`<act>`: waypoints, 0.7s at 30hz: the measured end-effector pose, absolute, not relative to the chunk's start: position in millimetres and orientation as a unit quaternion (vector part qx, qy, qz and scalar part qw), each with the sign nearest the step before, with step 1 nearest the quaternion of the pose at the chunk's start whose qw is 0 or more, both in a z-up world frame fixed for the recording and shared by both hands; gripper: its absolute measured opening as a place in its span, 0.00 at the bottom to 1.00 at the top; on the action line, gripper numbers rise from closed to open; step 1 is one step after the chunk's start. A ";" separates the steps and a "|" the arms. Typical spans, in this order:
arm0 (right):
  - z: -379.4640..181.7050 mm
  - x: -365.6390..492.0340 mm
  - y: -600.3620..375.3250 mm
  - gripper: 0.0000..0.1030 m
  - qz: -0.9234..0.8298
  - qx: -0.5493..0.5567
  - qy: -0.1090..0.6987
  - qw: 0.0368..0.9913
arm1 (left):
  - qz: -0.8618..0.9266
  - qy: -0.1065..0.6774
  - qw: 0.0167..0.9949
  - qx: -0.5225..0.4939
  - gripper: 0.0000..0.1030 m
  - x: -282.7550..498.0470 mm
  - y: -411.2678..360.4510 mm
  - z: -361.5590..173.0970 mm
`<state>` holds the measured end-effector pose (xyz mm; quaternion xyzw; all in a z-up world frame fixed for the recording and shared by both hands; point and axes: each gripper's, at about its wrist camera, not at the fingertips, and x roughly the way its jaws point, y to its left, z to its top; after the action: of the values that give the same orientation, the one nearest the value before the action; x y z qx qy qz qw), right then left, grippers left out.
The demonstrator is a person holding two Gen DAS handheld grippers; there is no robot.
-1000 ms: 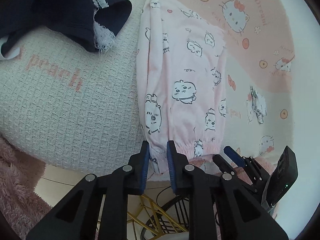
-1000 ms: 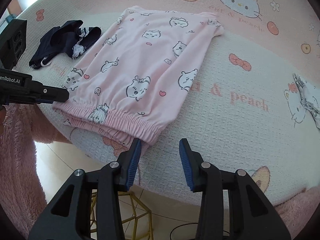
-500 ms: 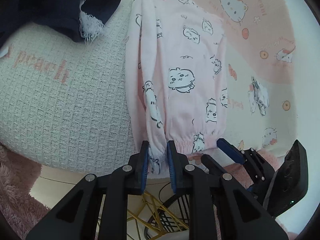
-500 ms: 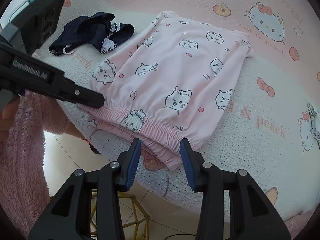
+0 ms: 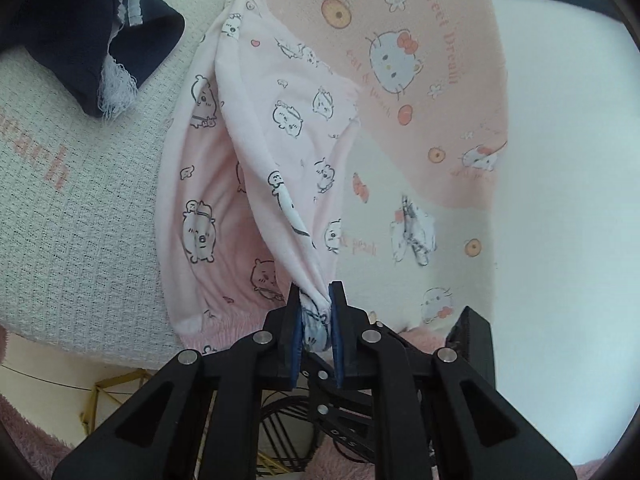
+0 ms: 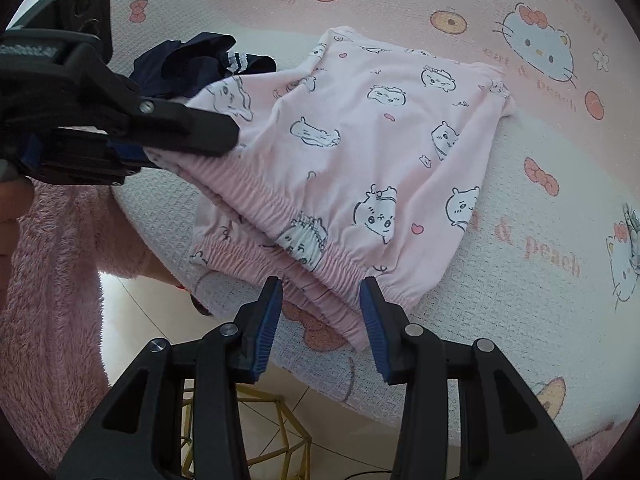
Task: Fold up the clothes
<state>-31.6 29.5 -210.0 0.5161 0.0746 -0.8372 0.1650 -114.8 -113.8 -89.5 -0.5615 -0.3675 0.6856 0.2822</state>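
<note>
Left wrist | left gripper point(image 5: 314, 320) has just closed, clamped on pink pants point(image 5: 280, 152) waistband, frame centre | right gripper point(image 6: 322, 320) apart, straddling waistband | step: gripping corners | next: right must close.

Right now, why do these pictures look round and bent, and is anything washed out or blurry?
Both views are fisheye: dark corners, curved edges. Left wrist view: the right side glares white beyond the blanket, and the pink pajama pants look sharp. Right wrist view: even daylight, with the left tool looming large and slightly soft.
</note>
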 end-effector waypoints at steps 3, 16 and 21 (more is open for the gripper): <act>-212.9 -35.9 35.0 0.40 -0.843 0.515 0.083 0.131 | 0.685 -0.365 0.286 -0.562 0.12 -114.6 -113.2 -87.5; -198.8 -26.3 79.1 0.39 -0.844 0.532 0.047 0.048 | 0.691 -0.228 0.217 -0.651 0.12 -109.0 -89.5 -124.1; -215.6 -27.0 79.4 0.40 -0.811 0.580 0.038 0.067 | 0.687 -0.247 0.198 -0.654 0.16 -106.4 -106.1 -124.8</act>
<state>-27.0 79.4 -215.6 0.5805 0.0377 -0.8107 0.0667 -106.4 -106.1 -124.8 -0.6540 -0.2472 0.6870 0.1980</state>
